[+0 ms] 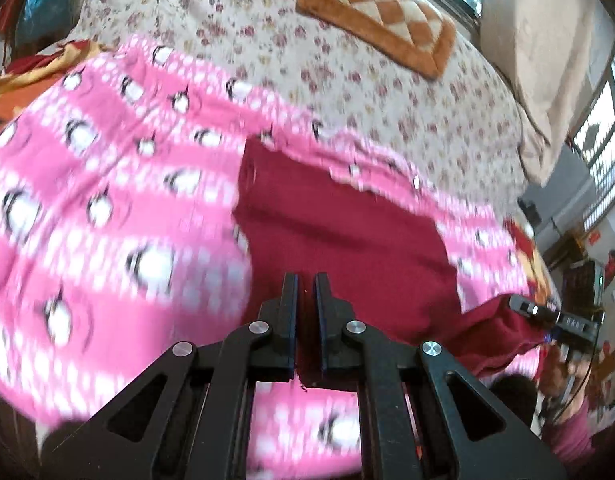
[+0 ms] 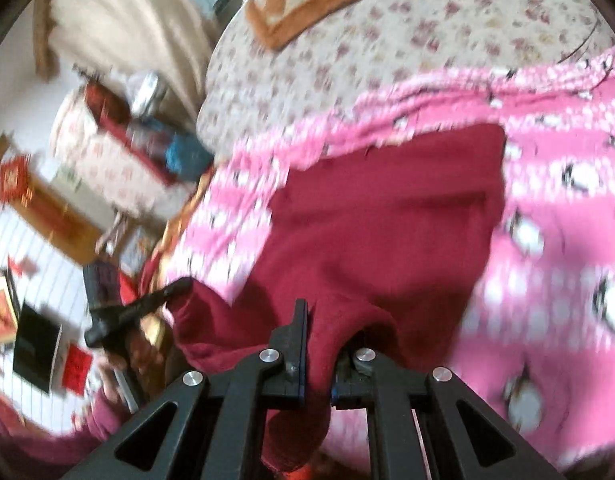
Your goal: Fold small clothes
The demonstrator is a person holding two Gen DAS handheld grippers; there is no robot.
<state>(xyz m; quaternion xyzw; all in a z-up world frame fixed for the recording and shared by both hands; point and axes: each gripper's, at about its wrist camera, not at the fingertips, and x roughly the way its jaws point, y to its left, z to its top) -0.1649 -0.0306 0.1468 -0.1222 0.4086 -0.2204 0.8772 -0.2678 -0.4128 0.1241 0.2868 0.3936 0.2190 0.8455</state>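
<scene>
Both claws pinch the dark red garment (image 1: 347, 232): left claw (image 1: 306, 312), right claw (image 2: 319, 344). It hangs over the pink penguin blanket (image 1: 107, 200) on the bed (image 1: 347, 60). Lifting evenly should keep the fold edge straight.

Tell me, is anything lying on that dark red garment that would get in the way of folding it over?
Nothing visible does. The dark red garment lies on the pink penguin blanket with nothing on top of it. Both tools, left and right, are already shut on its near edge.
</scene>
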